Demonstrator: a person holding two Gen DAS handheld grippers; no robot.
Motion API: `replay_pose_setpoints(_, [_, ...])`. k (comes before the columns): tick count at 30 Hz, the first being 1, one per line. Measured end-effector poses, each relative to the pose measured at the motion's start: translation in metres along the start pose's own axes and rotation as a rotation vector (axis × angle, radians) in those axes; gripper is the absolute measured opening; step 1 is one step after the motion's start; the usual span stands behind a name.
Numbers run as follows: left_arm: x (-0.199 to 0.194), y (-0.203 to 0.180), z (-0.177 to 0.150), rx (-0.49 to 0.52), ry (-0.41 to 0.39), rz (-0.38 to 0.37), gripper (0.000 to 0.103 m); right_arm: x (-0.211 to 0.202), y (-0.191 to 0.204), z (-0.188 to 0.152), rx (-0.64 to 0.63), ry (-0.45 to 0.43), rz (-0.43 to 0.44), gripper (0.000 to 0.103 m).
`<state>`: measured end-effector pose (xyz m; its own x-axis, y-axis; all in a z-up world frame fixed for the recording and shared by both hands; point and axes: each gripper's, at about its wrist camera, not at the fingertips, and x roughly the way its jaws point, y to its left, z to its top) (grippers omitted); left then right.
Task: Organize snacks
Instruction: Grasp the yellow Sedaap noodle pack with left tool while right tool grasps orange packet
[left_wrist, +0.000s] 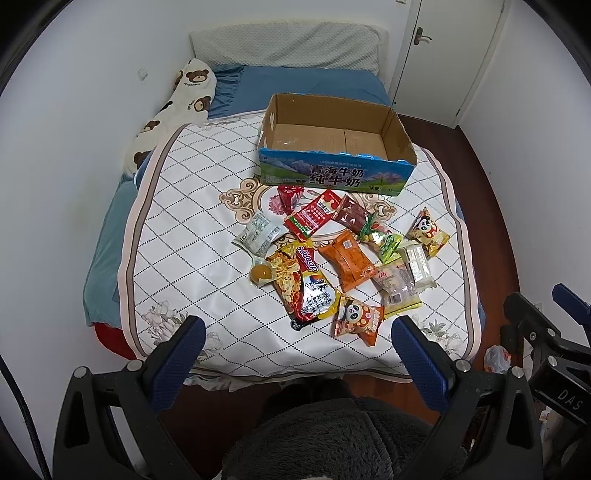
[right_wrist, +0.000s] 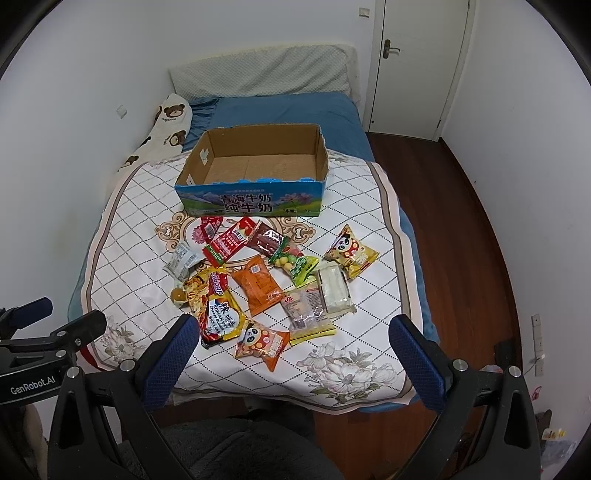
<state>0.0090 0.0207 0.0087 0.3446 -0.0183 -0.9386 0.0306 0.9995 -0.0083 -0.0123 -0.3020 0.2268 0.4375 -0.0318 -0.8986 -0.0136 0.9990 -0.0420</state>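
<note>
An empty cardboard milk box (left_wrist: 334, 175) (right_wrist: 251, 201) with a blue printed front stands on the bed. In front of it lie several snack packs: a yellow noodle packet (left_wrist: 303, 284) (right_wrist: 218, 306), an orange pack (left_wrist: 347, 264) (right_wrist: 260, 286), two panda packs (left_wrist: 358, 319) (left_wrist: 428, 232) (right_wrist: 262, 341) (right_wrist: 351, 251), a red pack (left_wrist: 314, 218) (right_wrist: 227, 240) and a white bar (left_wrist: 415, 264) (right_wrist: 334, 290). My left gripper (left_wrist: 297, 334) hangs open above the bed's near edge, nothing between its fingers. My right gripper (right_wrist: 291, 332) is open too, equally empty, short of the snacks.
The snacks rest on a white quilted cloth (left_wrist: 192, 236) (right_wrist: 140, 236) over a blue sheet. A bear-print pillow (left_wrist: 173, 110) (right_wrist: 168, 125) lies along the left wall. A door (right_wrist: 417, 62) and wooden floor (right_wrist: 458, 229) are on the right. A grey fleece garment (left_wrist: 332, 439) fills the bottom.
</note>
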Motion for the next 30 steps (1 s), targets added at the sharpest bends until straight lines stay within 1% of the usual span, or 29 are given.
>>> replay_pose_setpoints(3, [0.003,0.004,0.000,-0.008,-0.001,0.001,0.103,0.005,-0.001,-0.002,0.005,0.009,0.009,0.103])
replay_pose_setpoints(6, [0.015,0.013,0.004,-0.030,-0.016,0.016,0.103,0.023,-0.003,-0.001,0.015,0.018,0.022,0.103])
replay_pose_setpoints(8, [0.031,0.020,0.008,-0.045,-0.019,0.043,0.103,0.046,-0.004,0.000,0.024,0.042,0.038,0.103])
replay_pose_setpoints(9, [0.045,0.025,0.012,-0.057,0.001,0.055,0.103,0.061,-0.004,0.002,0.028,0.054,0.055,0.103])
replay_pose_setpoints(10, [0.058,0.029,0.014,-0.070,0.021,0.050,0.103,0.076,-0.003,0.003,0.028,0.063,0.067,0.103])
replay_pose_setpoints(11, [0.076,0.036,0.018,-0.090,0.038,0.048,0.103,0.092,-0.001,0.005,0.023,0.076,0.067,0.103])
replay_pose_setpoints(12, [0.090,0.041,0.019,-0.099,0.053,0.063,0.103,0.109,0.002,0.006,0.014,0.086,0.071,0.103])
replay_pose_setpoints(13, [0.113,0.046,0.023,-0.095,0.092,0.064,0.103,0.126,0.006,0.007,0.004,0.090,0.081,0.103])
replay_pose_setpoints(15, [0.144,0.050,0.024,-0.108,0.152,0.060,0.103,0.162,0.013,0.009,-0.012,0.126,0.074,0.103])
replay_pose_setpoints(16, [0.166,0.053,0.024,-0.125,0.191,0.043,0.103,0.181,0.015,0.010,-0.018,0.150,0.089,0.103])
replay_pose_setpoints(17, [0.181,0.055,0.023,-0.136,0.223,0.019,0.103,0.198,0.018,0.012,-0.024,0.170,0.103,0.103])
replay_pose_setpoints(19, [0.216,0.054,0.020,-0.174,0.324,-0.032,0.102,0.231,0.022,0.014,-0.046,0.214,0.111,0.102])
replay_pose_setpoints(20, [0.241,0.053,0.018,-0.212,0.389,-0.098,0.102,0.246,0.024,0.016,-0.060,0.233,0.117,0.102])
replay_pose_setpoints(21, [0.253,0.051,0.017,-0.237,0.417,-0.122,0.102,0.258,0.025,0.017,-0.071,0.246,0.118,0.101])
replay_pose_setpoints(23, [0.290,0.045,0.012,-0.306,0.492,-0.182,0.102,0.274,0.027,0.019,-0.097,0.255,0.114,0.101])
replay_pose_setpoints(24, [0.301,0.043,0.012,-0.323,0.509,-0.188,0.102,0.283,0.026,0.020,-0.113,0.261,0.109,0.101])
replay_pose_setpoints(25, [0.319,0.039,0.011,-0.352,0.537,-0.192,0.102,0.290,0.026,0.020,-0.122,0.266,0.109,0.101])
replay_pose_setpoints(27, [0.343,0.035,0.011,-0.390,0.562,-0.203,0.102,0.299,0.026,0.022,-0.137,0.283,0.117,0.101])
replay_pose_setpoints(28, [0.354,0.034,0.009,-0.402,0.570,-0.196,0.098,0.305,0.026,0.023,-0.144,0.293,0.121,0.101])
replay_pose_setpoints(30, [0.360,0.035,0.007,-0.417,0.552,-0.164,0.090,0.314,0.027,0.025,-0.160,0.313,0.135,0.100])
